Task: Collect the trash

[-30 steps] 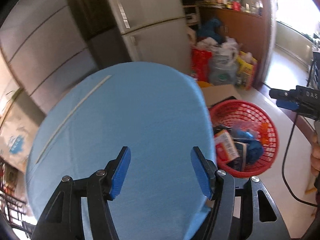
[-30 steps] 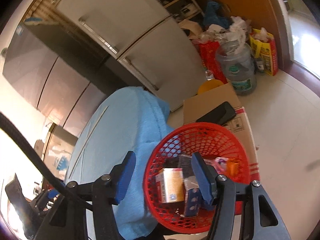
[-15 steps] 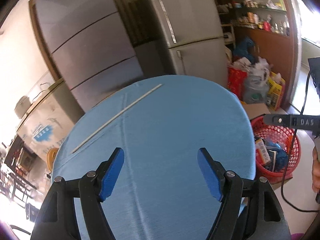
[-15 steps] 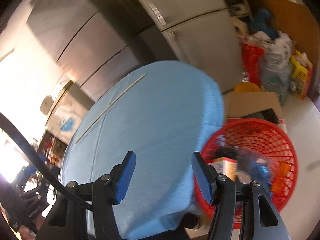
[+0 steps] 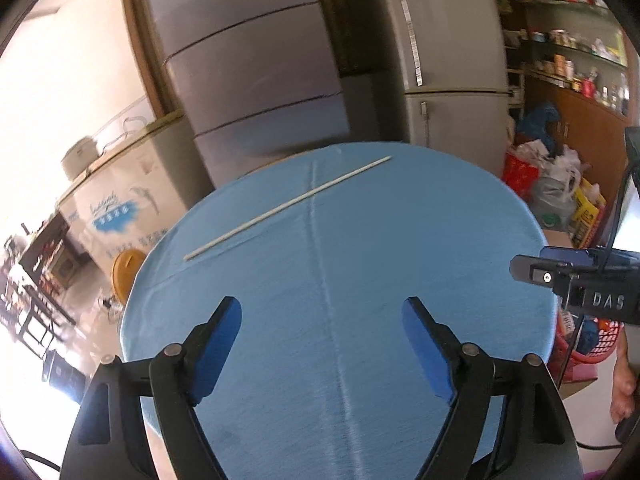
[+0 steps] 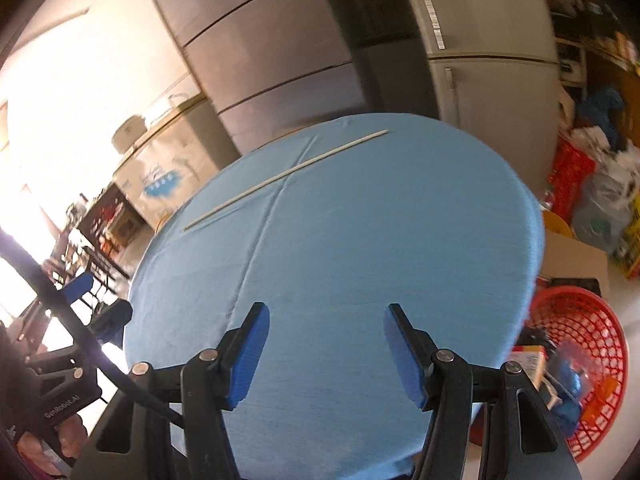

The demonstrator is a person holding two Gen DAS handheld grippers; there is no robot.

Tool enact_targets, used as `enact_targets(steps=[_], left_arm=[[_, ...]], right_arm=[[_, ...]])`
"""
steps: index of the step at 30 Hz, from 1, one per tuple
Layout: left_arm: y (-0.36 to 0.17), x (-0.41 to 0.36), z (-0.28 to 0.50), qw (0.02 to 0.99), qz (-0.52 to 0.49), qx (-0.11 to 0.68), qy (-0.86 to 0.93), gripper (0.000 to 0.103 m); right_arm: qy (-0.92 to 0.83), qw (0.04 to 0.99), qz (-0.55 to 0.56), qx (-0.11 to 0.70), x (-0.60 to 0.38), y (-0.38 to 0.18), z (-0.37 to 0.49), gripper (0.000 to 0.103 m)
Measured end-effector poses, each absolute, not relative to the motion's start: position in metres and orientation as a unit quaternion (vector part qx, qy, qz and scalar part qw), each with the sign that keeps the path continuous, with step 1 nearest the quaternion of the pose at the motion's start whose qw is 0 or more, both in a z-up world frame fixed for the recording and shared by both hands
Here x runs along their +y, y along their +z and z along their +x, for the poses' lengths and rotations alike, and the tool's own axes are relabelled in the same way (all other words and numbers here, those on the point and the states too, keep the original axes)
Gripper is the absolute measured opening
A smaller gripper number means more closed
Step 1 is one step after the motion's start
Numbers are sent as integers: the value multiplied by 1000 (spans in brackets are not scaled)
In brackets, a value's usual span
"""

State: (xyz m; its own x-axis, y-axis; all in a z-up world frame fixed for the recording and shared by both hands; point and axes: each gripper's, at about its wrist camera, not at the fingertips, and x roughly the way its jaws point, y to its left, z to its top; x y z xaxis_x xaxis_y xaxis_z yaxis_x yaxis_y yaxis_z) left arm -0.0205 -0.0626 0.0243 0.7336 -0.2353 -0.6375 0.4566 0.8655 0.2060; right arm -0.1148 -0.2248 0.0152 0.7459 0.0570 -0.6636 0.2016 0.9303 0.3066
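Both my left gripper [image 5: 322, 344] and right gripper [image 6: 326, 350], fingers released and empty, have swung back from the red basket [image 6: 580, 372] beside the desk [image 6: 400, 240]; the white stick [image 6: 286, 174] at the desk's far side looks the only piece left.

I saw a stick [image 6: 286, 174] lying on the table [image 6: 360, 240] toward upper left of frame; basket [image 6: 580, 364] at lower right, trash inside; refrigerators [image 6: 480, 60] behind.
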Motion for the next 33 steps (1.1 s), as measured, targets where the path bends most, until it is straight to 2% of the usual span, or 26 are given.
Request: enact_targets(steps=[5, 10, 14, 33], left_arm=[[13, -45, -5, 916, 163, 330, -162, 83], [13, -29, 12, 922, 135, 337, -135, 83], [14, -12, 18, 928, 120, 336, -109, 83], [30, 18, -9, 931, 97, 336, -101, 83]], right_arm=[[-25, 916, 154, 371, -197, 8, -97, 64], [-16, 934, 103, 343, -170, 27, -91, 64], [-8, 944, 81, 321, -153, 42, -89, 69], [16, 956, 20, 292, -92, 58, -111, 69]])
